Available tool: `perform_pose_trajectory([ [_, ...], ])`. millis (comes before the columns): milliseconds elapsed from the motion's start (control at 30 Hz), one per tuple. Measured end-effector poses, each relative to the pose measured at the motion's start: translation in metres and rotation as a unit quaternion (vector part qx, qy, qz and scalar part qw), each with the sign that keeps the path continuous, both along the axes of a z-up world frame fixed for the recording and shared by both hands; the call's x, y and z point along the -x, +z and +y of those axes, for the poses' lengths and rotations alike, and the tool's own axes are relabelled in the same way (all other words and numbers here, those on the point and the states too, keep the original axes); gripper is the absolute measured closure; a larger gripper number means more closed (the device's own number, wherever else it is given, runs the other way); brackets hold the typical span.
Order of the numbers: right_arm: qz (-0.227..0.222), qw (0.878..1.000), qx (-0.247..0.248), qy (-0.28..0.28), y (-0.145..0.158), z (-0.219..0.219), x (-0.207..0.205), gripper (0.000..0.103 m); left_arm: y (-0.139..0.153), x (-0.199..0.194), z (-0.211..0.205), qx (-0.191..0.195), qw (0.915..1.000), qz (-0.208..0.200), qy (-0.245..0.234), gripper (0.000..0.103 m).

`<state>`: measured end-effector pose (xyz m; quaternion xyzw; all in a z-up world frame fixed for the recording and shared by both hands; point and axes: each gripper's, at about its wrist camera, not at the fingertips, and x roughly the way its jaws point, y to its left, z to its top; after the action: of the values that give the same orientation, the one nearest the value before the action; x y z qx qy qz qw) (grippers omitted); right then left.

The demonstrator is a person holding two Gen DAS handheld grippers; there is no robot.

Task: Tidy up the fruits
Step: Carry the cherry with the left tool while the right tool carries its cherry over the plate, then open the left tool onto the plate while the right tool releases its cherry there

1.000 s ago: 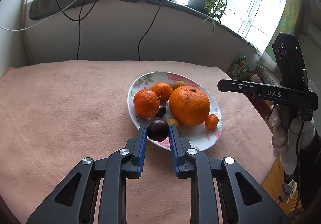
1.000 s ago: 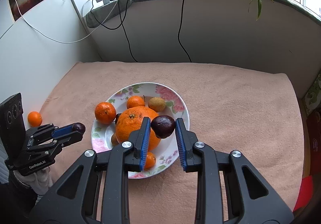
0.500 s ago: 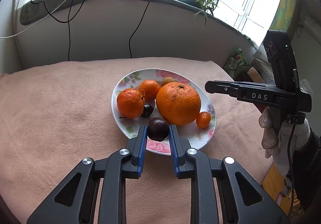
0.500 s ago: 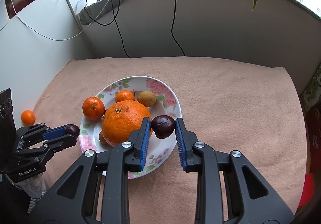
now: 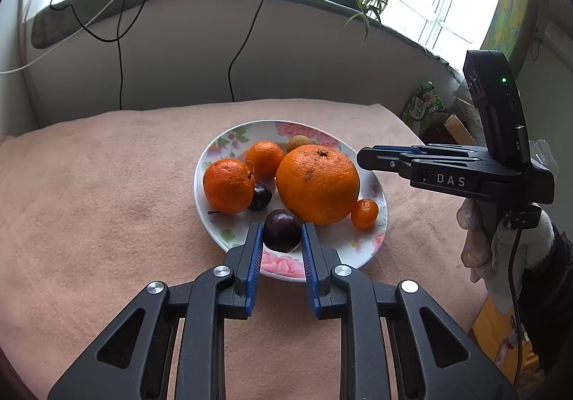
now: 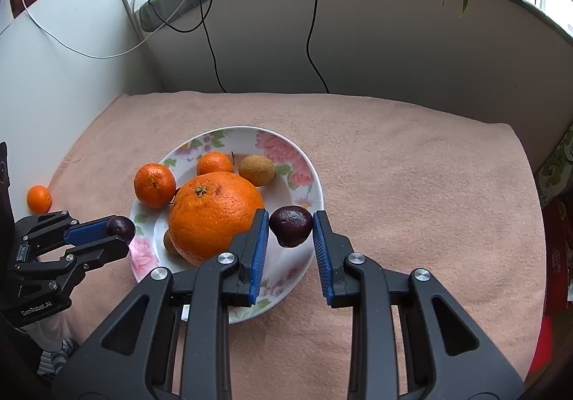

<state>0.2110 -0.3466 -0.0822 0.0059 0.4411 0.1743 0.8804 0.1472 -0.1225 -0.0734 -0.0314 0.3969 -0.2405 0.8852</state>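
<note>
Our left gripper [image 5: 279, 239] clenches one round plum [image 5: 282, 230], our right gripper [image 6: 290, 226] another [image 6: 290, 225], at the plate's [image 6: 304, 163] six o'clock rim; neither has a long axis.

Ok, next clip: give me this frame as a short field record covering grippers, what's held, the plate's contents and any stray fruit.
left gripper: shut on dark plum, over plate's near rim
right gripper: shut on second dark plum, above plate
plate: floral, on pink blanket
on plate: large orange, two mandarins, a brown fruit, small kumquat, another dark plum
stray: small orange fruit on blanket, left of plate
</note>
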Motion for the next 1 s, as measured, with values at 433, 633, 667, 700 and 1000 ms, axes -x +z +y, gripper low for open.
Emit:
perform_pose_trajectory([
  [433,-0.005,1.000,0.013,0.005,0.0006,0.0054,-0.0024,0.077,0.0017,-0.0012,0.0013,0.002,1.0000,-0.001,0.002,0.082],
  [633,-0.011,1.000,0.013,0.005,0.0028,0.0037,-0.0020,0.076,0.0013,-0.0023,0.0039,0.006,1.0000,0.000,0.004,0.082],
  [667,-0.012,1.000,0.014,0.004,0.0031,0.0036,-0.0023,0.076,0.0007,-0.0027,0.0040,0.006,1.0000,0.000,0.005,0.082],
  [700,-0.011,1.000,0.013,0.005,0.0030,0.0035,-0.0025,0.076,0.0001,-0.0028,0.0040,0.006,1.0000,0.001,0.005,0.082],
  [1000,-0.019,1.000,0.016,0.000,0.0057,0.0033,-0.0013,0.053,0.0012,-0.0019,0.0023,0.003,1.0000,-0.006,0.006,0.059],
])
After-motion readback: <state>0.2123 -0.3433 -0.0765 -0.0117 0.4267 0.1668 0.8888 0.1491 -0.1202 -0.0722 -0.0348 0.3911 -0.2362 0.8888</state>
